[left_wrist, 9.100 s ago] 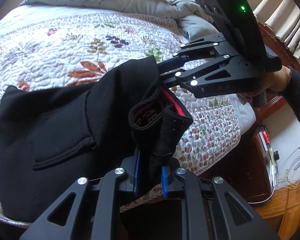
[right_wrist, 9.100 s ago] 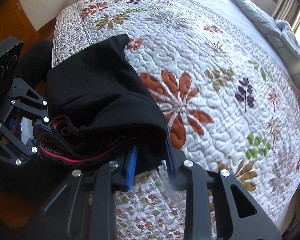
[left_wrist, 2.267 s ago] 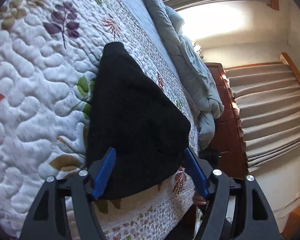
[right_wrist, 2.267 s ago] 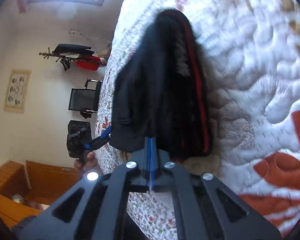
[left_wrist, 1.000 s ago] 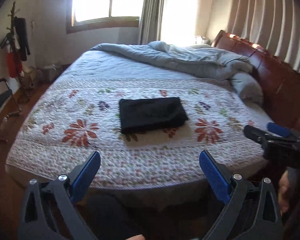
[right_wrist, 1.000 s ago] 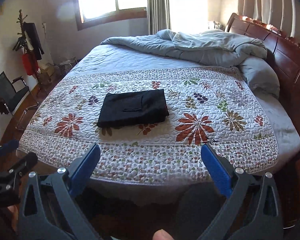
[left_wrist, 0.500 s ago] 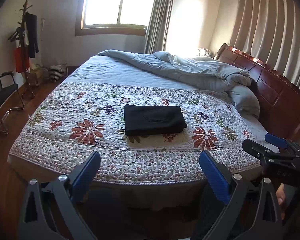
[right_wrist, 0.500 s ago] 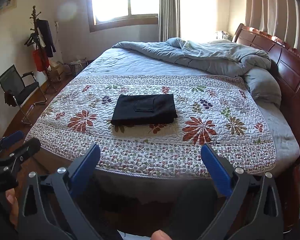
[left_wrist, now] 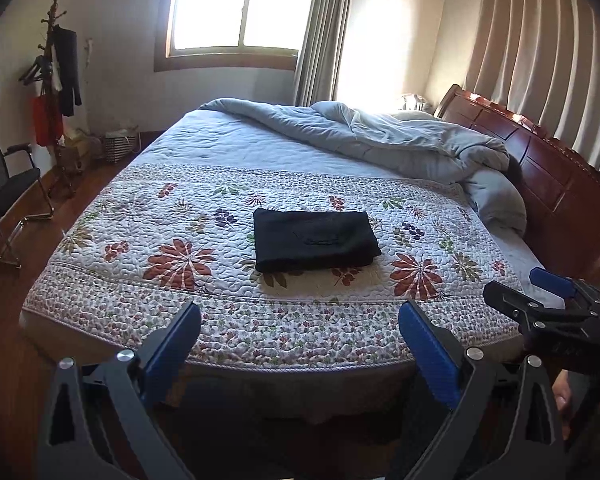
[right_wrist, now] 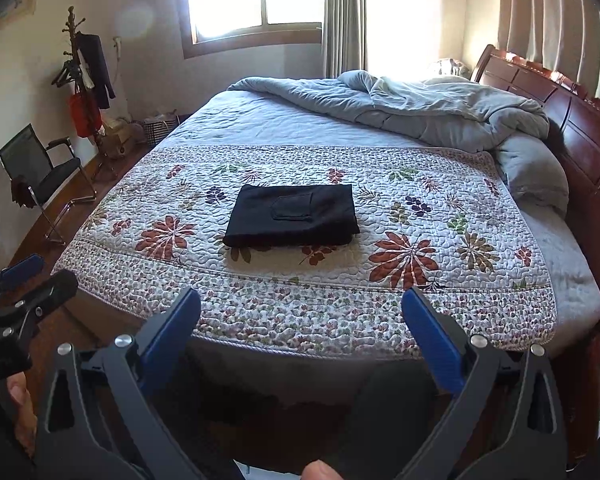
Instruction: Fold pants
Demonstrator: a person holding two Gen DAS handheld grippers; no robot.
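Nearest me, the left gripper [left_wrist: 300,332] is hanging off the foot of the bed with its blue-padded fingers [left_wrist: 172,340] spread wide and nothing between them. The right gripper [right_wrist: 300,320] is hovering level with it, jaws likewise wide apart and empty. Beyond them the floral quilt [left_wrist: 172,216] is lying flat across the bed, and the black pants [right_wrist: 292,216] are sitting on it as a neat folded rectangle, a pocket facing up, well apart from both grippers. Further back a grey duvet [right_wrist: 420,108] is lying bunched against the wooden headboard [left_wrist: 548,168], with sunlight pouring through the window [left_wrist: 236,4].
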